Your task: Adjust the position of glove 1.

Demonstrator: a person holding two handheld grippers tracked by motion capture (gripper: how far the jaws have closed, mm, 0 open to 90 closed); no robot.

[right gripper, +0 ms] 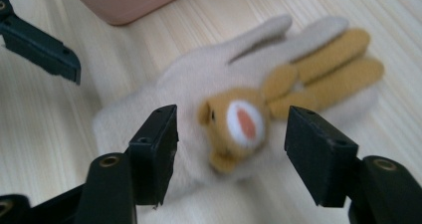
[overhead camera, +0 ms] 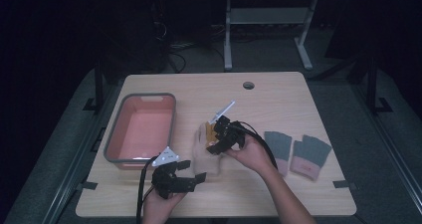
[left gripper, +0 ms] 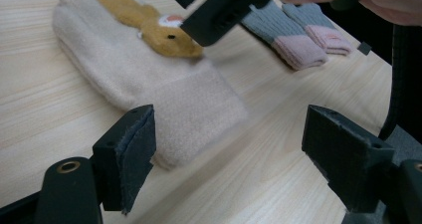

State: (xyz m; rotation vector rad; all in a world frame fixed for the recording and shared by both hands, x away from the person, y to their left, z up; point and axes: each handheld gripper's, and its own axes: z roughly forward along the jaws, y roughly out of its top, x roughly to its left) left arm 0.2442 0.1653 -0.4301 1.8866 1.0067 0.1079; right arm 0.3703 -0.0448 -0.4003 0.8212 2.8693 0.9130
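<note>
mitten: cream glove (overhead camera: 206, 154) with a tan bunny face (right gripper: 234, 127) sewn on the back, lying flat on the wooden table (overhead camera: 278, 99), roughly mid-table, just right of the pink bin (overhead camera: 142, 129)

long axis: runs near-to-far in the high view, leaning a little to the right at the far end

which way it points: cuff (left gripper: 199, 114) toward the person's edge, fingertips and the tan ears (right gripper: 323, 64) away from them

left gripper: (overhead camera: 191, 176) low, down by the cuff end, lying roughly level and aimed right at the cuff. Jaws spread wide, nothing between the pads; in the left gripper view the cuff sits just ahead of the left pad and I can't tell if it touches

left hand: (overhead camera: 161, 201) comes up from the bottom edge, wrapped under the gripper body, cable trailing back beside it

right gripper: (overhead camera: 218, 140) tipped down over the bunny face, pointing left and toward the person. Jaws stand well apart on either side of the face in the right gripper view, pads not pressing the fabric

right hand: (overhead camera: 251, 154) forearm slants in from bottom right, hand behind the gripper, just right of the mitten

other stuff: grey-and-pink gloves (overhead camera: 298, 154) side by side, well off to the right
</note>
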